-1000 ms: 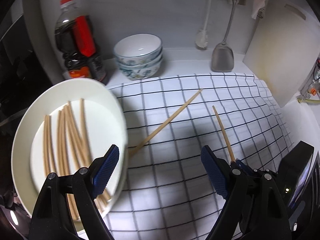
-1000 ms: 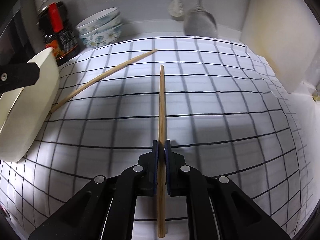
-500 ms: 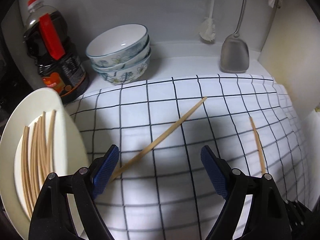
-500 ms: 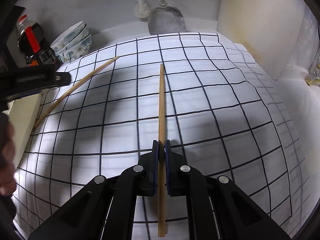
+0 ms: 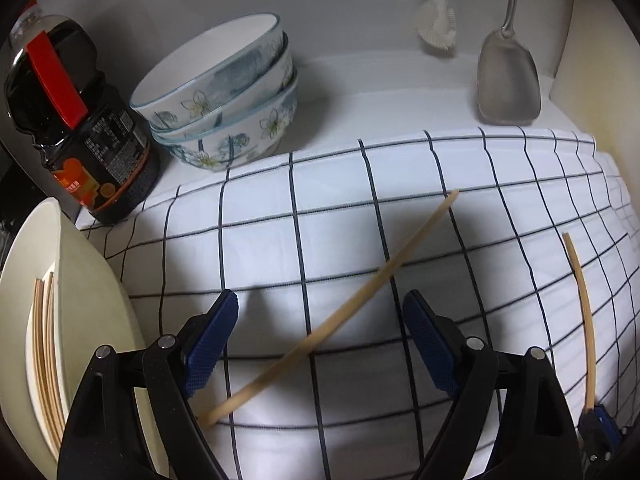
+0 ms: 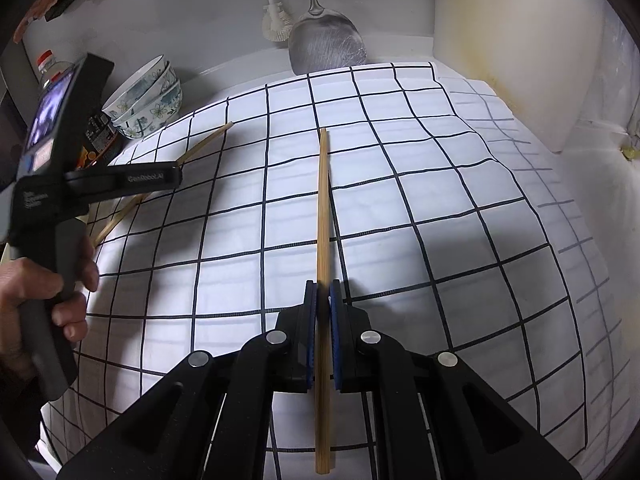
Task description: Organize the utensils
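Observation:
My left gripper (image 5: 320, 324) is open and empty, low over a loose wooden chopstick (image 5: 352, 304) that lies aslant on the checked cloth (image 5: 328, 196) and passes between its fingers. A white plate (image 5: 92, 312) with several chopsticks (image 5: 44, 352) sits at the left edge. My right gripper (image 6: 323, 292) is shut on another chopstick (image 6: 322, 208), held above the cloth and pointing away. That held chopstick shows in the left wrist view (image 5: 582, 296) at the right. The left gripper (image 6: 120, 180) shows in the right wrist view over the loose chopstick (image 6: 204, 144).
A dark sauce bottle (image 5: 80, 128) and stacked flowered bowls (image 5: 224, 100) stand at the back left. A metal spatula (image 5: 508, 76) and a white brush (image 5: 436, 28) hang on the back wall. A pale board (image 6: 516, 40) leans at the right.
My left gripper has moved forward and down over the loose chopstick; the plate has slid to the frame's left edge. My right gripper has lifted with its chopstick still held.

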A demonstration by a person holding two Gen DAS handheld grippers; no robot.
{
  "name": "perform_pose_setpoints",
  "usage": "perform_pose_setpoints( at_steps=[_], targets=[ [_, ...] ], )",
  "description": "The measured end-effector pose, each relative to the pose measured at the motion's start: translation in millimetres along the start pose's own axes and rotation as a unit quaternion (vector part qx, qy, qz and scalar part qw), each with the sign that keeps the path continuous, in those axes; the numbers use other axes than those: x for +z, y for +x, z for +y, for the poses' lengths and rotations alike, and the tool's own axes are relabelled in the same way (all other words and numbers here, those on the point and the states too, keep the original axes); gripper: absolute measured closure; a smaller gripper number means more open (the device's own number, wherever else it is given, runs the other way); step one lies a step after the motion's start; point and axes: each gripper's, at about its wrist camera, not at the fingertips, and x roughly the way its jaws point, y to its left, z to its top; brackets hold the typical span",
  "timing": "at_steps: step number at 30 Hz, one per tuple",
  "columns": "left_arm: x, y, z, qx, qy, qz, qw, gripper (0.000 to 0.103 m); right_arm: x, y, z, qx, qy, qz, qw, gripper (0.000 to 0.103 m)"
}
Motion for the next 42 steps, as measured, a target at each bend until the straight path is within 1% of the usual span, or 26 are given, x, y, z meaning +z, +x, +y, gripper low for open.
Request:
perform_pose_setpoints(
  at_steps=[3, 5, 7, 8, 10, 11, 13, 15, 16, 19, 24, 29, 30, 31, 36, 42],
  targets=[
    [0.0, 1.0, -0.7, -0.004, 0.004, -0.013, 0.9999, 0.020, 0.0, -0.1, -0.9, 0.004, 0.003, 0.001, 1.000, 0.096],
    [-0.3, 0.7, -2.0, -0.009, 0.005, -0.015, 0.9998, 0.023, 0.4, 0.1, -0.8, 0.003, 0.002, 0.001, 1.000, 0.096],
    [-2.0, -2.3, -6.6, -0.021, 0.015, -0.020, 0.9995, 0.038, 0.4, 0.0, -0.9, 0.003, 0.002, 0.001, 1.000, 0.096],
    [-3.4, -4.5, -10.0, -0.020, 0.022, -0.023, 0.9993, 0.041, 0.3, 0.0, -1.0, 0.003, 0.002, 0.001, 1.000, 0.096],
    [-7.3, -8.7, -18.0, -0.016, 0.033, -0.027, 0.9990, 0.053, 0.4, 0.0, -1.1, 0.003, 0.002, 0.001, 1.000, 0.096],
    [-9.0, -10.6, -20.3, -0.018, 0.034, -0.028, 0.9989, 0.057, 0.5, -0.1, -1.2, 0.004, 0.002, 0.001, 1.000, 0.096],
    [-13.1, -14.5, -23.7, -0.021, 0.038, -0.028, 0.9987, 0.071, 0.6, -0.4, -0.6, 0.003, 0.000, 0.001, 1.000, 0.096],
    [-19.2, -19.9, -29.6, -0.023, 0.045, -0.027, 0.9984, 0.080, 0.3, -0.4, -0.4, 0.003, -0.001, 0.000, 1.000, 0.096],
    [-20.9, -21.6, -31.9, -0.018, 0.049, -0.027, 0.9983, 0.083, 0.5, -0.4, -0.3, 0.004, -0.002, -0.001, 1.000, 0.096],
    [-24.7, -24.5, -38.0, -0.009, 0.058, -0.021, 0.9981, 0.087, -0.4, -0.7, -0.9, 0.007, -0.003, -0.002, 1.000, 0.097],
    [-37.4, -35.8, -40.3, -0.018, 0.059, -0.009, 0.9981, 0.092, -2.5, -2.6, -4.4, 0.015, 0.008, 0.000, 1.000, 0.097],
    [-55.8, -56.6, -45.7, -0.044, 0.057, 0.007, 0.9974, 0.098, -7.7, -12.5, -8.3, 0.013, 0.013, -0.001, 1.000, 0.097],
    [-59.4, -61.3, -47.8, -0.047, 0.058, 0.010, 0.9972, 0.102, -8.1, -16.3, -8.6, 0.013, 0.011, -0.003, 1.000, 0.097],
    [-63.8, -68.0, -49.6, -0.052, 0.058, 0.010, 0.9969, 0.102, -7.9, -18.9, -9.0, 0.012, 0.010, -0.005, 1.000, 0.097],
    [-76.8, -102.7, -54.1, -0.073, 0.052, -0.002, 0.9959, 0.102, -6.4, -39.8, -10.0, 0.010, -0.002, -0.017, 1.000, 0.097],
    [-78.5, -147.2, -36.5, -0.083, 0.023, -0.026, 0.9960, 0.102, -0.7, -63.9, -6.5, 0.011, -0.020, -0.030, 0.999, 0.097]
  ],
)
